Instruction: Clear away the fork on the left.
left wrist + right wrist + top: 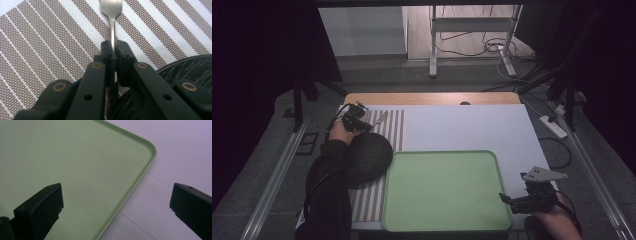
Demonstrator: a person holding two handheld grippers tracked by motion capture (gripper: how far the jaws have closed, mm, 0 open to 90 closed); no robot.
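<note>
My left gripper (363, 118) is at the far left of the table, over a brown-and-white striped placemat (394, 127). It is shut on the handle of a metal fork (113, 27), whose head points away over the mat (50, 45). A dark round plate (367, 157) lies on the mat just near of that hand; its rim (190, 67) shows at the right of the left gripper view. My right gripper (507, 199) hangs open at the near right corner of a green tray (442, 187), one jaw over the tray (75, 165) and one over the table.
The grey tabletop (472, 125) stretches behind the tray, with a wooden edge (432, 98) at the far side. A power strip (553, 126) and cables lie on the floor to the right. A white frame (472, 30) stands beyond the table.
</note>
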